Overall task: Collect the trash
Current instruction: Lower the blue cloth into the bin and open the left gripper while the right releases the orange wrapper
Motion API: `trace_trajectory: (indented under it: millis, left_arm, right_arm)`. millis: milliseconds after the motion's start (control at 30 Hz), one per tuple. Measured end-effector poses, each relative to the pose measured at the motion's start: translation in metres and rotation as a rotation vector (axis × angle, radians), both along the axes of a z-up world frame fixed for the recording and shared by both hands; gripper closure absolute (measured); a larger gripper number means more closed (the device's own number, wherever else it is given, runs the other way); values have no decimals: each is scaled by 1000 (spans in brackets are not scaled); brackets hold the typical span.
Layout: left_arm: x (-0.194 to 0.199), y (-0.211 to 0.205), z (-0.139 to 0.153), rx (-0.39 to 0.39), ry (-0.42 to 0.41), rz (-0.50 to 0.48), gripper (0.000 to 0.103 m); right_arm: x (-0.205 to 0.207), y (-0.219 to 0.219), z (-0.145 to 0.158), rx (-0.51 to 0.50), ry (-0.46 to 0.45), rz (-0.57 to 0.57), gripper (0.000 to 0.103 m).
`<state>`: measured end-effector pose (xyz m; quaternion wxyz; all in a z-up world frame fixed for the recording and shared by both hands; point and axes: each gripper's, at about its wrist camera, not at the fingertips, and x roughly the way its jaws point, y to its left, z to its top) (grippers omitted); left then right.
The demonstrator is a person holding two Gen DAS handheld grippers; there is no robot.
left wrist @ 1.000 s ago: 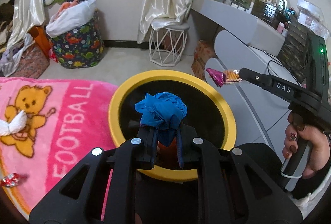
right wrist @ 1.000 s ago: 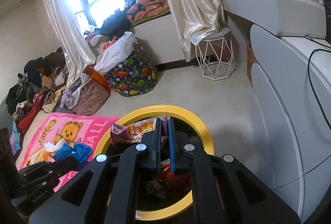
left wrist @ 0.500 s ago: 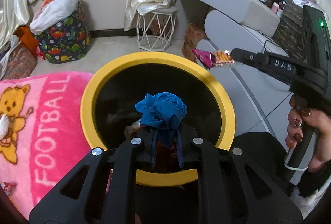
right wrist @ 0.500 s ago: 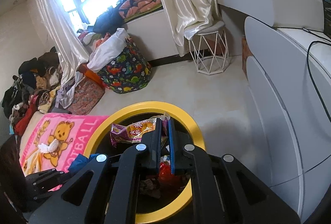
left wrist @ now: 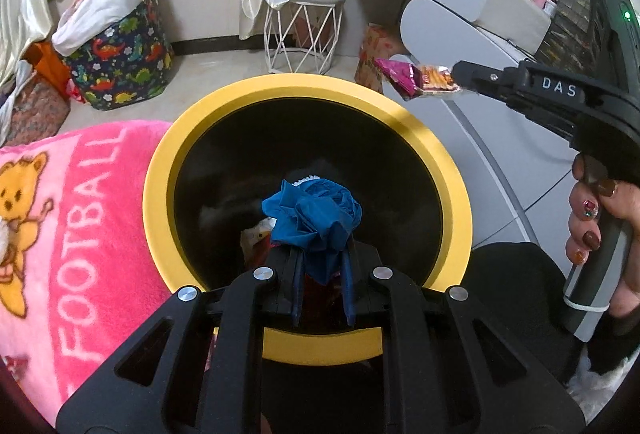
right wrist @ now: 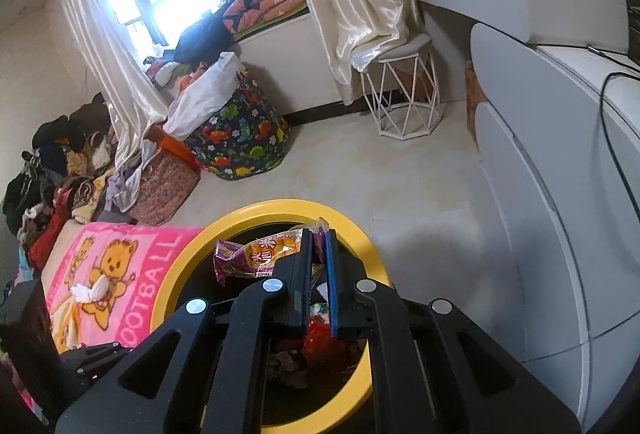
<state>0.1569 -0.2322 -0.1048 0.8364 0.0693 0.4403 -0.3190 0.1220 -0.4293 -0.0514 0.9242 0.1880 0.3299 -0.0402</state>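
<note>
Left gripper is pinching a blue wad, fingers pressed onto its lower part, and is holding it over the open mouth of the bin (yellow rim, black inside), near the bin's near edge. Right gripper is clamping a purple-orange wrapper by one end, fingers nearly together with only the foil between them; the wrapper is sticking out to the left over the bin's far rim. In the left view the right gripper is coming in from the right with the wrapper hanging beyond the bin's far-right rim. Other trash is lying in the bin bottom. Pink blanket is touching the bin's left side; a white wad is sitting on it.
</note>
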Motion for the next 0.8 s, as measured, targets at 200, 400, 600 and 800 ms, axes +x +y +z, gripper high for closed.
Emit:
trace_trajectory:
  millis: [200, 400, 600, 800]
  left_arm:
    - [5, -3, -2, 23, 8, -7, 93]
    - [8, -3, -4, 51, 23, 5, 92]
    - [9, -1, -4, 51, 43, 22, 78]
    - [2, -2, 3, 36, 21, 23, 52]
  right_arm:
    - [14, 6, -5, 35, 29, 37, 96]
    - [20, 12, -7, 45, 24, 62, 82]
    - [13, 3, -8, 69, 21, 33, 60]
    - [-2, -2, -4, 74, -3, -4, 40]
